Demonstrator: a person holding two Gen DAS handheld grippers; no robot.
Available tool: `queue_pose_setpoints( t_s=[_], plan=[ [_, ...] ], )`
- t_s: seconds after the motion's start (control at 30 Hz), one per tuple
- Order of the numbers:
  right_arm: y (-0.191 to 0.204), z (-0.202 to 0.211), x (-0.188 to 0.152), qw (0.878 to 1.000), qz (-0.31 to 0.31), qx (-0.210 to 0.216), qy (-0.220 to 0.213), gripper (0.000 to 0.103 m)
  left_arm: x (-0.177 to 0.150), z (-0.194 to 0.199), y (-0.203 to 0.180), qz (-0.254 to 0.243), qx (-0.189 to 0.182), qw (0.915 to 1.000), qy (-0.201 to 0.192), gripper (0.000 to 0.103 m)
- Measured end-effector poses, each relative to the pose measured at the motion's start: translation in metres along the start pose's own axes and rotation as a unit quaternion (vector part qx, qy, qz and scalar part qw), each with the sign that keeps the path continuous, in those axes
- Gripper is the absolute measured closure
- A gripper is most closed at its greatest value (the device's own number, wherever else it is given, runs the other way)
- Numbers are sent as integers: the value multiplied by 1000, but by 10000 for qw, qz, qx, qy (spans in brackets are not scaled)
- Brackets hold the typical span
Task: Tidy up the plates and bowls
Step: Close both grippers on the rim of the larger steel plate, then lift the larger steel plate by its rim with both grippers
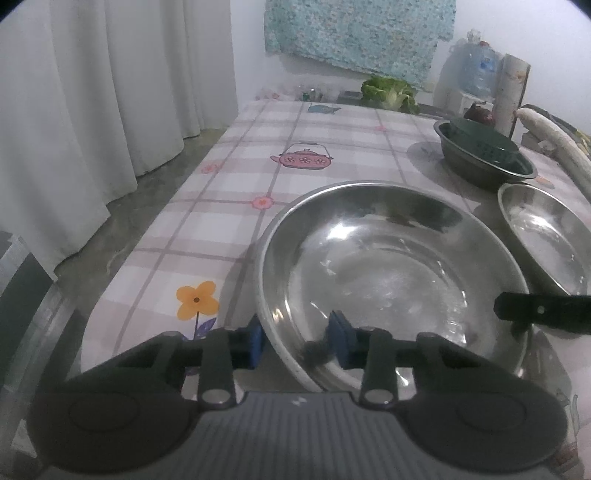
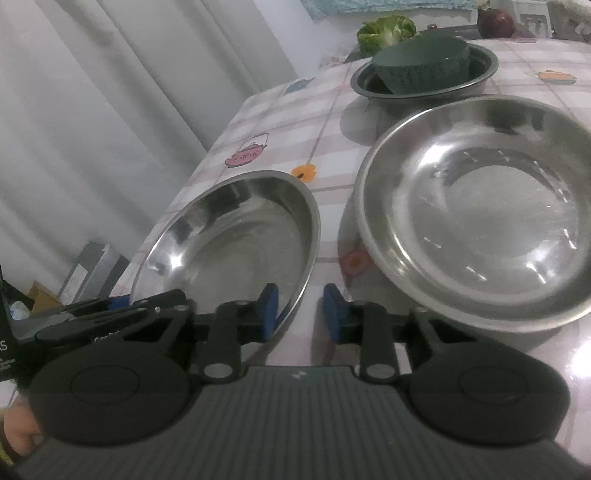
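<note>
A large steel bowl (image 1: 391, 273) sits on the checked tablecloth; it also shows in the right wrist view (image 2: 236, 236). My left gripper (image 1: 297, 341) is open, its jaws astride the bowl's near-left rim. My right gripper (image 2: 301, 312) is open, its jaws astride the same bowl's near-right rim; one of its fingers (image 1: 543, 312) shows in the left wrist view. A second steel bowl (image 2: 480, 214) stands to the right; it also shows in the left wrist view (image 1: 546, 236). Behind, a dark green bowl (image 2: 421, 66) rests upside down in a steel basin (image 2: 480, 79).
A lettuce head (image 1: 388, 92), a red onion (image 2: 495, 22), a white radish (image 1: 554, 144) and water bottles (image 1: 472, 70) lie at the table's far end. White curtains (image 1: 92, 110) hang left of the table's left edge (image 1: 177, 192).
</note>
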State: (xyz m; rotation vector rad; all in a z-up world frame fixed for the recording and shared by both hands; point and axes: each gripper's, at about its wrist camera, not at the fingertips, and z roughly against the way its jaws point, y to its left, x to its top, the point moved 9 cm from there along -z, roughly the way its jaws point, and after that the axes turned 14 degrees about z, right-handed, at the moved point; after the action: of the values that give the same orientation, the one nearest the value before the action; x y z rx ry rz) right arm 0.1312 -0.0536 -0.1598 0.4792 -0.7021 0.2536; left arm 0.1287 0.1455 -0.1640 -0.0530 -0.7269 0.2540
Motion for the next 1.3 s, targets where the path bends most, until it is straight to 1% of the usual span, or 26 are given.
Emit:
queue_pose_setpoints(
  t_s=[0.03, 0.1, 0.23, 0.4, 0.5, 0.63, 0.83, 1.0, 1.03, 1.1, 1.3],
  plan=[
    [1, 0, 1, 10000, 20, 14, -4, 85, 0, 0, 0, 15, 5, 10000, 4, 70],
    [3, 0, 2, 10000, 75, 32, -9, 89, 0, 1, 0, 50, 1, 10000, 36, 74],
    [3, 3, 3, 9999, 128, -17, 1, 89, -4, 7, 0, 76, -55, 9999, 119, 76],
    [5, 16, -5, 9999, 130, -9, 49, 89, -17, 22, -2, 89, -188, 9995, 249, 77],
    [7, 28, -13, 9998, 155, 22, 101, 89, -26, 35, -3, 132, -322, 9989, 324, 77],
    [11, 45, -28, 9995, 260, 22, 193, 88, -42, 54, -7, 44, -432, 9984, 368, 77],
    [8, 72, -50, 9990, 339, -71, 291, 88, -70, 75, -18, 45, -742, 9954, 607, 77],
    [6, 85, -60, 9979, 524, -288, 266, 87, -85, 82, -26, 8, -929, 9929, 740, 75],
    [6, 85, -61, 9976, 549, -325, 258, 86, -86, 83, -26, -23, -914, 9930, 742, 75],
    [5, 86, -62, 9975, 547, -386, 235, 86, -85, 84, -26, -86, -860, 9938, 702, 66],
    [2, 83, -60, 9980, 457, -420, 143, 86, -74, 77, -24, -178, -738, 9958, 518, 61]
  ],
)
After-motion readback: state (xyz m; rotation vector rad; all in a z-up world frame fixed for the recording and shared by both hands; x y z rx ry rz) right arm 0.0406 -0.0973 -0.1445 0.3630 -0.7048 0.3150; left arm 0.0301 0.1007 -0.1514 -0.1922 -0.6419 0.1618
